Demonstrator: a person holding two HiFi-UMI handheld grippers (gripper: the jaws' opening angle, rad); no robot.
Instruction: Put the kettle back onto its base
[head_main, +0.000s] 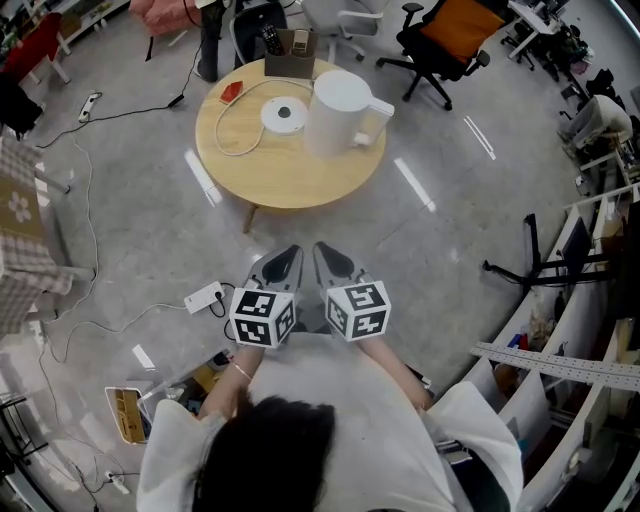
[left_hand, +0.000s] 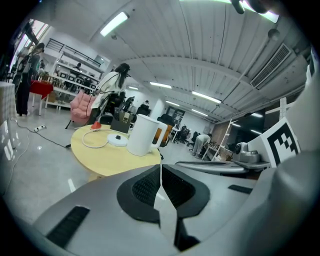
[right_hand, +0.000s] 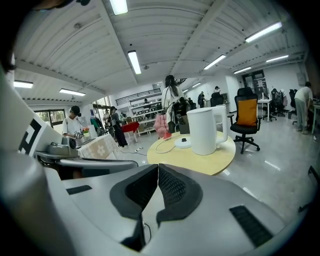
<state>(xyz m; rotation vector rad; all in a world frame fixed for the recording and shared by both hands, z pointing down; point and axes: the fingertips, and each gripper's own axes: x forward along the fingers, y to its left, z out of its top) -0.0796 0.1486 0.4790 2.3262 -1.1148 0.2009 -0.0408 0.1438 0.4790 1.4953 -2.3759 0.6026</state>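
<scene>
Round bench (head_main: 290, 175): pale wood-look top, smooth, low satin sheen.
Tall white kettle (head_main: 338, 108): plastic-looking shell, smooth and matt.
Flat round white base (head_main: 284, 115): same smooth plastic look. Its thin white cord (head_main: 219, 130) looked rubbery.
Grey floor (head_main: 130, 230): hard, polished, mirrored the ceiling lights in streaks.
Left gripper (left_hand: 161, 169) and right gripper (right_hand: 158, 169): smooth matt grey plastic shells. Fingers (left_hand: 145, 189) were faced with black ribbed, rubber-like lining.
</scene>
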